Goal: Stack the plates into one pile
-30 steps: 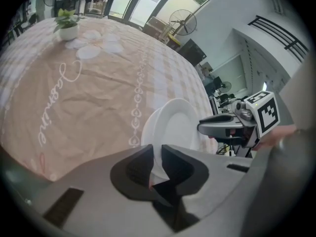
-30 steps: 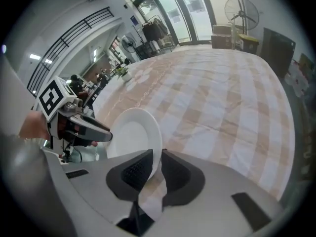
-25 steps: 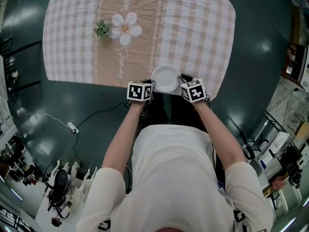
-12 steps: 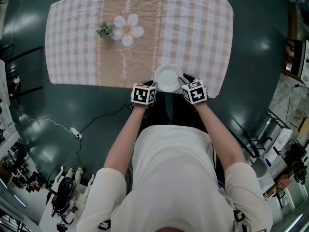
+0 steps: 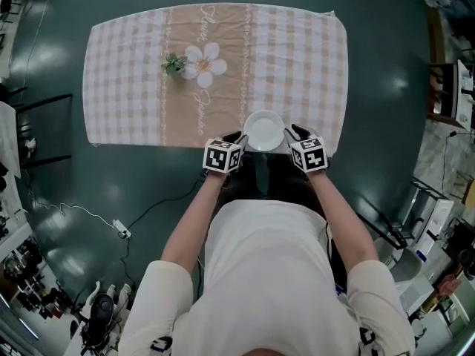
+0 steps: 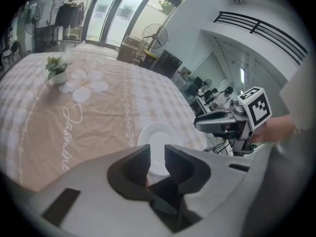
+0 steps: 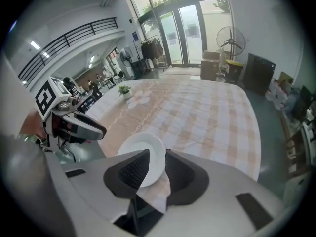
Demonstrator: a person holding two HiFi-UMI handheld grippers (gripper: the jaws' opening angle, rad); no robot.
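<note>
The left gripper (image 6: 157, 158) has its jaws a narrow slot apart, gripping nothing I can see. The white plate (image 6: 157, 132) shows through the slot, lying flat on the cloth just ahead. The right gripper (image 7: 157, 164) is the same: jaws slightly apart, and the plate (image 7: 142, 149) and a strip of cloth fill the gap between them.

From above, the plate (image 5: 264, 130) sits at the lower middle of the frame, near the cloth's close edge. The left gripper (image 5: 232, 140) and right gripper (image 5: 296, 135) flank it on either side.

The checked tablecloth (image 5: 297, 58) has a tan band with a printed white flower (image 5: 205, 64), and a small potted plant (image 5: 175, 64) stands beside the flower. The floor (image 5: 386, 87) is dark green, with a power strip (image 5: 119, 229) at lower left. Glass doors and a standing fan (image 7: 230, 37) fill the far end of the room.

The cloth hides the table completely. Each gripper's body covers the plate's near rim. I cannot tell whether this is one plate or several nested together.

Both bare forearms reach straight forward from a white shirt (image 5: 267, 273), elbows out and wrists drawn in towards the plate.
</note>
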